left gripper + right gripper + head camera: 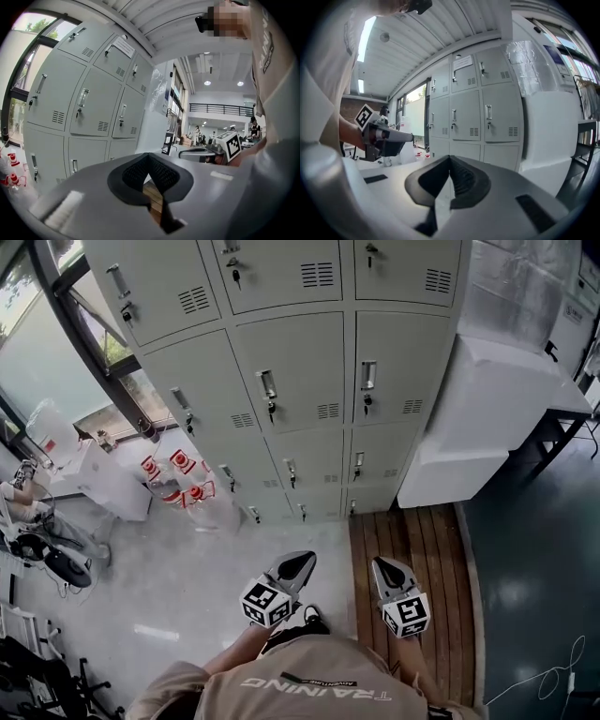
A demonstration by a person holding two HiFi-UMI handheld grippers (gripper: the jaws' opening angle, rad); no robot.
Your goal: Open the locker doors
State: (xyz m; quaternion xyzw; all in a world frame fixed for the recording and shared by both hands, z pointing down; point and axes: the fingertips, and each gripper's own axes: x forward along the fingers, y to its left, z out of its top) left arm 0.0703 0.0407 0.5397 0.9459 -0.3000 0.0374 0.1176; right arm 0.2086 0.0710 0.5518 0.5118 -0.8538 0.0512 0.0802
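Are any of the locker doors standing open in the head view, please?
No, every visible locker door sits shut and flush.

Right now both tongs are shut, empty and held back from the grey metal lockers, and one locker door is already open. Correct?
No door is open: the head view shows every visible door of the grey metal lockers closed. The rest holds: left tongs and right tongs shut, empty, held back.

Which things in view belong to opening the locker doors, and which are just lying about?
Job: lockers, all closed; door handles; left gripper and right gripper, both shut and empty.
Lying about: red-and-white items on the floor; white wrapped unit beside the lockers.
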